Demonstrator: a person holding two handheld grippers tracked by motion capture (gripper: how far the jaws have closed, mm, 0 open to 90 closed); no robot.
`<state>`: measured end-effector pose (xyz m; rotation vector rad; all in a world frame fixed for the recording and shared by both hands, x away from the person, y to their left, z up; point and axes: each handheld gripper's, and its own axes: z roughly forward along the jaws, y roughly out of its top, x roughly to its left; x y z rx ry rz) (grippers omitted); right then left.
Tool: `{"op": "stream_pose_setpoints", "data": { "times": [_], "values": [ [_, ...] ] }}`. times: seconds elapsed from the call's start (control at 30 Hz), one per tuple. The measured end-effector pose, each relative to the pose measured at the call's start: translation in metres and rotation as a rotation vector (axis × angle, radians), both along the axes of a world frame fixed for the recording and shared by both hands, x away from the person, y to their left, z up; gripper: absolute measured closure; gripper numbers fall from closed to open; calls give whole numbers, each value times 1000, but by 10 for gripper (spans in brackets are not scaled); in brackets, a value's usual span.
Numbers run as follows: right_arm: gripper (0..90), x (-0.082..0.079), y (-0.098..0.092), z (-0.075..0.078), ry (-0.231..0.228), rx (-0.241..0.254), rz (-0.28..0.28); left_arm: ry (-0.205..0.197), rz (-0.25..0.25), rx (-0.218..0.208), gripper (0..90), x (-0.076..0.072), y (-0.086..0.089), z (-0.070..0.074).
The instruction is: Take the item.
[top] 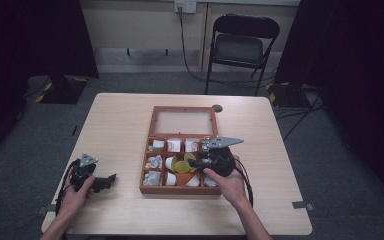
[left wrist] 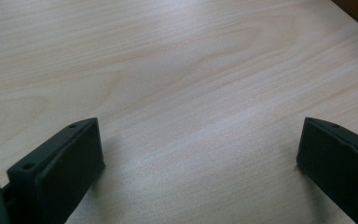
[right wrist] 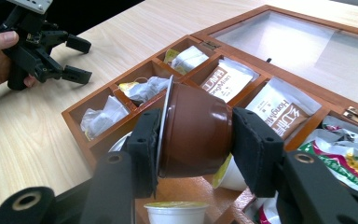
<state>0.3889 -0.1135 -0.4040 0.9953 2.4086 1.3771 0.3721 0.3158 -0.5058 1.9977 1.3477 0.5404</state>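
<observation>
right gripper (right wrist: 193, 140): clamped on a brown capsule (right wrist: 196, 133), one pad on the foil lid end, the other on the rounded bottom, so it's held end to end and lying sideways, just above the box.

capsule feel: my guess is light and fairly stiff plastic, glossy so probably a bit slippery. The foil lid is the weak spot and too much squeeze could dent or puncture it. Gripping across the ribbed side wall would likely be safer than pressing on the foil, though the current hold looks steady enough.

right below: a white cup with a yellowish lid (right wrist: 177, 212) sits under the jaws, another white cup (right wrist: 230, 175) just beside it.

wooden box (top: 147, 170): open, nine compartments, glass lid (top: 184, 121) flipped back flat on the table. In the high view the right gripper (top: 200, 162) hovers over the middle row.

neighbours: crinkly clear packets (right wrist: 102, 116) in the left column, coffee sachets (right wrist: 226, 79) in the back row, a flowery wrapper (right wrist: 349, 161) on the right. All soft stuff, easy to snag when lowering the capsule.

left gripper (top: 111, 179): jaws wide apart, holding nothing, resting on the bare table (left wrist: 177, 74), well apart from the box. It also shows far off in the right gripper view (right wrist: 74, 58).

far back: folding chair (top: 242, 45) by the wall.
</observation>
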Motion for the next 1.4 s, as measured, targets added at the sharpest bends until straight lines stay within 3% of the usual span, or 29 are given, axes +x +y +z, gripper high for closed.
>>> {"op": "stream_pose_setpoints", "data": {
  "times": [1.4],
  "values": [
    [543, 5, -39, 10, -37, 21, -110, 0, 0, 0, 0, 0, 0, 0]
  ]
}}
